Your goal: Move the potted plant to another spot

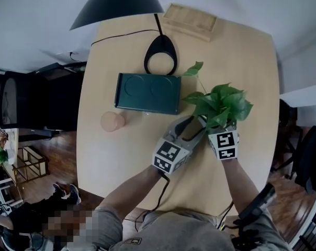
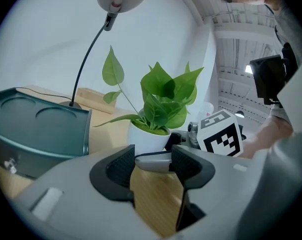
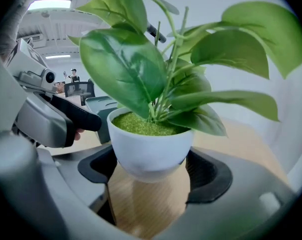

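A small green leafy plant in a round white pot [image 3: 148, 144] sits right between the two jaws of the right tongs [image 3: 150, 184]. The jaws pinch the pot, one dark pad on each side of it. The big leaves hang over these tongs and hide their tips from above.

The left tongs [image 2: 153, 166] are just beside the right tongs, on their left, and point at the same pot. Their jaws are spread. A pale grey piece shows across the gap, but I cannot tell what it is. The pot stands just past their tips.

Both tongs are over a light wooden table [image 1: 121, 156]. A dark green box with two round dents in its lid [image 1: 147, 92] lies ahead of the left tongs and to their left. A pale pink round cup [image 1: 112, 121] is well off to their left. Past the box stands a black lamp with a ring foot [image 1: 160, 54], and farther back lies a flat light wooden board [image 1: 190, 21].
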`<state>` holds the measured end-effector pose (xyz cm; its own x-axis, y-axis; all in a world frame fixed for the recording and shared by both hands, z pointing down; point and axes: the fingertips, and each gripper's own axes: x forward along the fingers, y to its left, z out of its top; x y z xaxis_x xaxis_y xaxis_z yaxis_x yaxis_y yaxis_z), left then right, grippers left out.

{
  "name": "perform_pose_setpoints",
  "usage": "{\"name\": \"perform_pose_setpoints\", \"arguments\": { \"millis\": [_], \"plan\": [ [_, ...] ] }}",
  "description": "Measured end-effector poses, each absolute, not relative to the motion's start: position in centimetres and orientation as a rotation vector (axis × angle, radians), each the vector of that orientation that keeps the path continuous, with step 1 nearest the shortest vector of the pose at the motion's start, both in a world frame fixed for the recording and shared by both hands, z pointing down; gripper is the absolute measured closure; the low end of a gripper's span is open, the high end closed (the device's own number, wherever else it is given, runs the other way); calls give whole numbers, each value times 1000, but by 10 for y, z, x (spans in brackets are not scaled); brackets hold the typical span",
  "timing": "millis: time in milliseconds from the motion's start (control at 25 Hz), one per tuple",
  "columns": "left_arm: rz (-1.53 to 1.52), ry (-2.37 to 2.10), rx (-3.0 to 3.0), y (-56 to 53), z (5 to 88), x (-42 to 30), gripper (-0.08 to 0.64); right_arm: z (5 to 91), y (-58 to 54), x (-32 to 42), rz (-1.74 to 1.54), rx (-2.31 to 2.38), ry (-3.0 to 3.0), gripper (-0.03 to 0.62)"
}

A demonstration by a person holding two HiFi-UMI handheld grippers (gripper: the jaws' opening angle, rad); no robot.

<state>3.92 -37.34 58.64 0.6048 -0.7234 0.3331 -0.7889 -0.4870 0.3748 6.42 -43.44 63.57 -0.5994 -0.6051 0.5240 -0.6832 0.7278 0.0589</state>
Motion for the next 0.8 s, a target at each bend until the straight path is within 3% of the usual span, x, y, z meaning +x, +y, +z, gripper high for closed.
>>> {"name": "perform_pose_setpoints", "arguments": {
  "millis": [800],
  "plan": [
    [72,-1339,2506,-303,449,51,341,484,-370,75,-16,1008,-2531,155]
  ]
}}
